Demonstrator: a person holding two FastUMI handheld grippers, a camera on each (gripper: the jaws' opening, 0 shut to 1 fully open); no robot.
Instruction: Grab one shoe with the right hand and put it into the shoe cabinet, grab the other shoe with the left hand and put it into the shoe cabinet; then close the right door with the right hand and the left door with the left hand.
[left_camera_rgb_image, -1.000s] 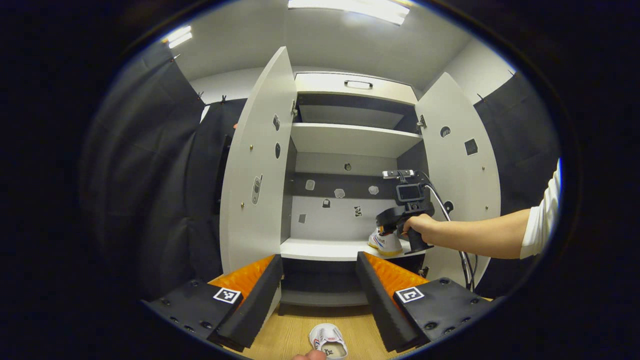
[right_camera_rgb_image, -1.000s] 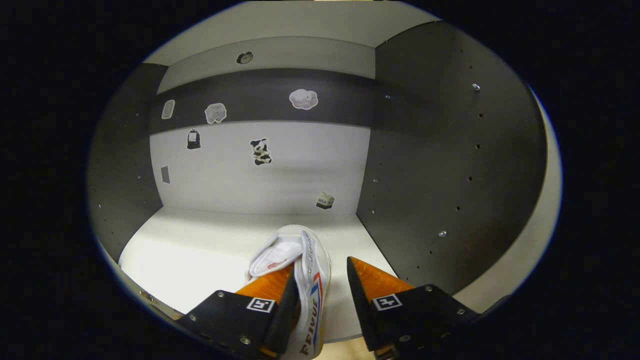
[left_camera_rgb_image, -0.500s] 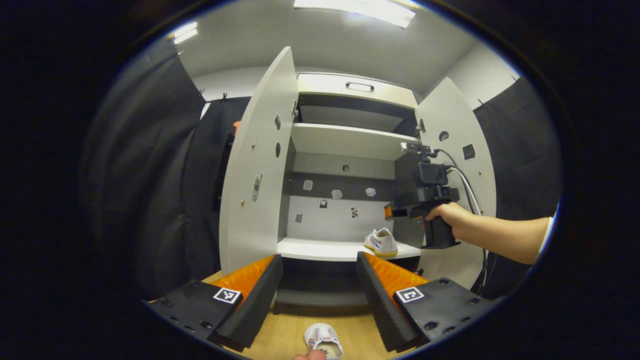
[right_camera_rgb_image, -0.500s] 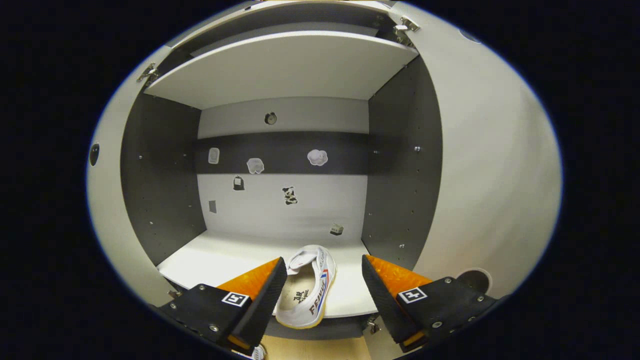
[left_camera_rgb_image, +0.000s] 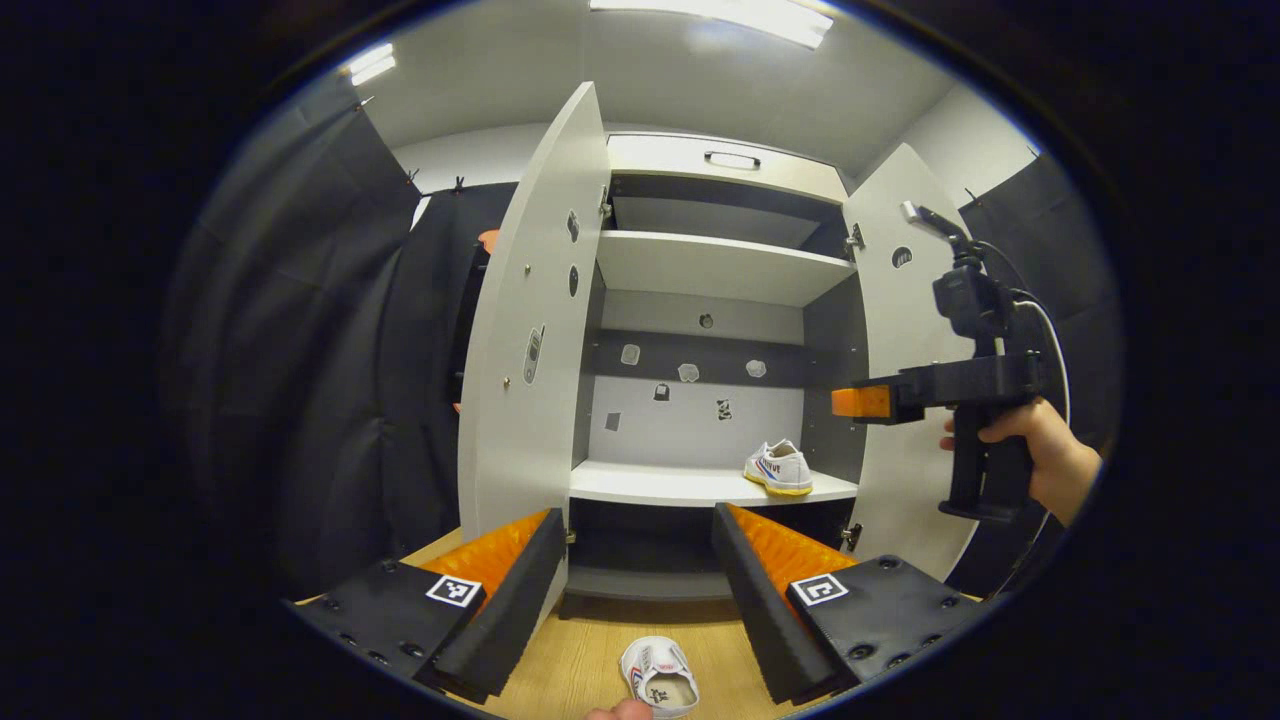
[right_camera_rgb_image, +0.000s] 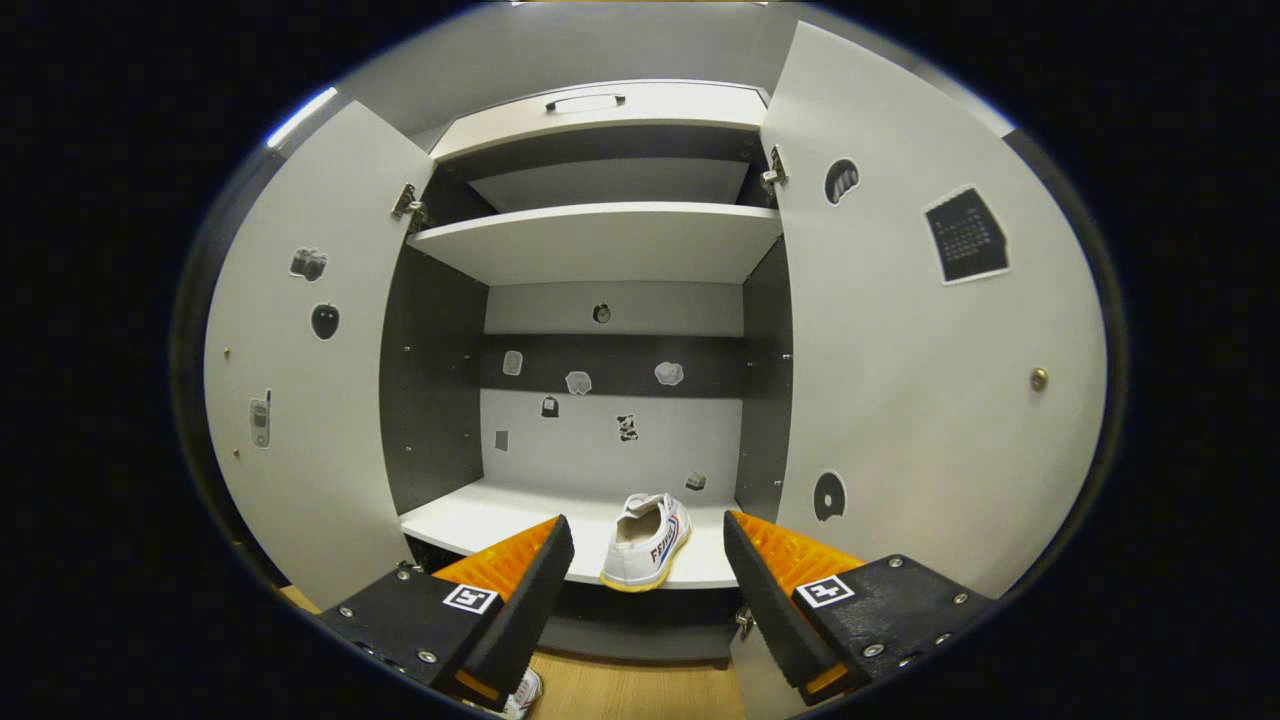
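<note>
While hand (left_camera_rgb_image: 1040, 455) holds right gripper (left_camera_rgb_image: 862, 402) level beside cabinet (left_camera_rgb_image: 715, 270), jaws seemingly wide, empty.

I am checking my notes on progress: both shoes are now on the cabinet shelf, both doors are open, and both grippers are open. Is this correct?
Not quite: one shoe is on the cabinet shelf; the other shoe lies on the wooden floor, as the left gripper view shows. Both doors are open, and the left gripper and right gripper are open.

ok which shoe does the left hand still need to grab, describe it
Start at the open cabinet with both doors swung wide. On the wood floor in front of its base lies a white shoe, opening up. Its twin sits on the shelf inside.
</note>
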